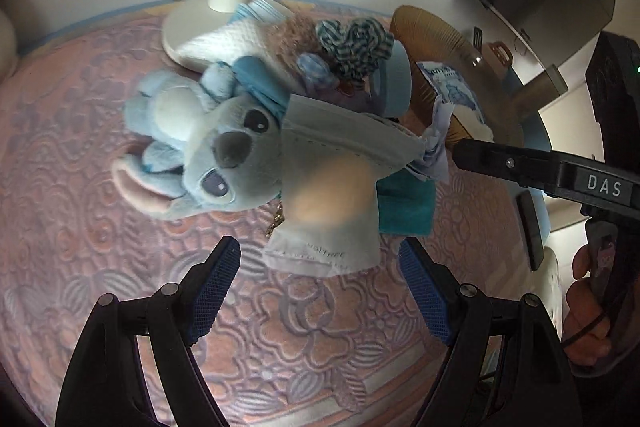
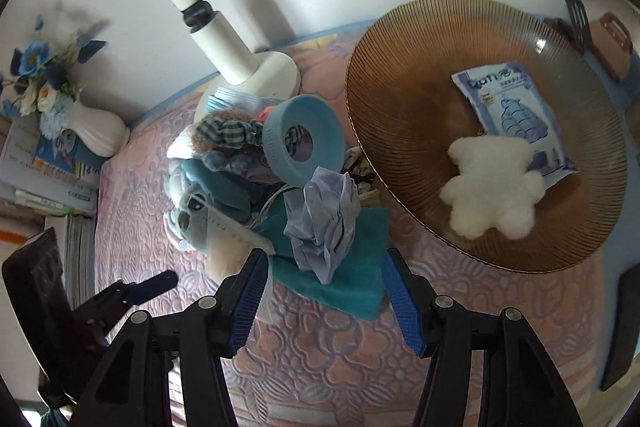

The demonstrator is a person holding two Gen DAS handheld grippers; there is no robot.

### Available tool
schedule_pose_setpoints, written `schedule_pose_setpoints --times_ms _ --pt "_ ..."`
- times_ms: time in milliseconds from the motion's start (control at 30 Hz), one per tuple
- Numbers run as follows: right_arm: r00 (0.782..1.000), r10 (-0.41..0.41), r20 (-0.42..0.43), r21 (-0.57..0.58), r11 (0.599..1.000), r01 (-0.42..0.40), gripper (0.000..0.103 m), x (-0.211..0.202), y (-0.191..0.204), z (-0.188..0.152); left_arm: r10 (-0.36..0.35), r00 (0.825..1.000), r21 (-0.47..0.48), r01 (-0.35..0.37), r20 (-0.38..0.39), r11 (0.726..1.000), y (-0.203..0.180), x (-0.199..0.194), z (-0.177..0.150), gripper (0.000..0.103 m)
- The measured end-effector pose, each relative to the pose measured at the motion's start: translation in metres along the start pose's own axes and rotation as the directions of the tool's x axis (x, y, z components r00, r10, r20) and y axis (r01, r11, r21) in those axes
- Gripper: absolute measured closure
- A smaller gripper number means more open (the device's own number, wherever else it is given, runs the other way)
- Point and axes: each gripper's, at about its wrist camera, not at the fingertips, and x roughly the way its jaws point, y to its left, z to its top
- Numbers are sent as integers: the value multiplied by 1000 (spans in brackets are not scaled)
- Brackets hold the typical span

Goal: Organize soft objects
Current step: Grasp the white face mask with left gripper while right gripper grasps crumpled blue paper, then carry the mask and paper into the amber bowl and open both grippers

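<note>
on a pink embossed tablecloth [image 1: 100, 187], beside a ribbed amber bowl [image 2: 400, 75] already holding a white plush bear [image 2: 492, 183] and a blue packet [image 2: 516, 107], a heap of soft things waits to be sorted. a blue plush toy [image 1: 216, 147] lies on its side against a grey cloth pouch [image 1: 332, 187], with a teal towel [image 2: 352, 287] under a crumpled lilac cloth [image 2: 324, 223]. both tools hang above the heap: the left gripper [image 1: 320, 291] spread wide over the pouch, empty; the right gripper [image 2: 324, 303] half parted over the towel's edge, gripping nothing. judging by this, the step is picking the next piece; each must drop lower and pinch cleanly before carrying to the bowl.
</note>
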Motion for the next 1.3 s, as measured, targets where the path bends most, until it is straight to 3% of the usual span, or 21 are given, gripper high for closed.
schedule_pose_setpoints --times_ms 200,367,400,533,567,633,767,1000,1300 --pt "999 27 -19 71 997 -25 46 18 -3 9 15 999 61 -12 -49 998 -11 39 13 23" --pt "1000 17 -25 86 996 -15 46 27 -1 14 -2 998 55 5 -55 998 -18 54 16 25" --pt "999 19 -27 90 996 -16 46 28 -1 15 0 999 55 3 -54 998 -18 55 16 28" --pt "1000 -1 -23 78 997 3 46 32 1 14 -10 999 57 13 -53 998 -19 58 16 57" --pt "1000 -3 -22 75 997 4 46 33 1 14 -23 999 58 25 -48 998 -19 55 16 60" --pt "1000 -14 -11 58 998 14 63 34 3 12 -40 999 55 42 -33 998 -20 50 14 64" --pt "998 -49 29 -27 998 50 64 28 14 7 -51 999 62 51 0 997 -22 35 8 65" --pt "999 -13 46 -70 997 16 64 -2 10 -13 -52 997 47 50 52 998 -22 3 -5 65" --pt "995 25 95 -44 999 -21 64 -65 -31 -30 -47 985 47 40 167 998 -48 -48 -6 65"
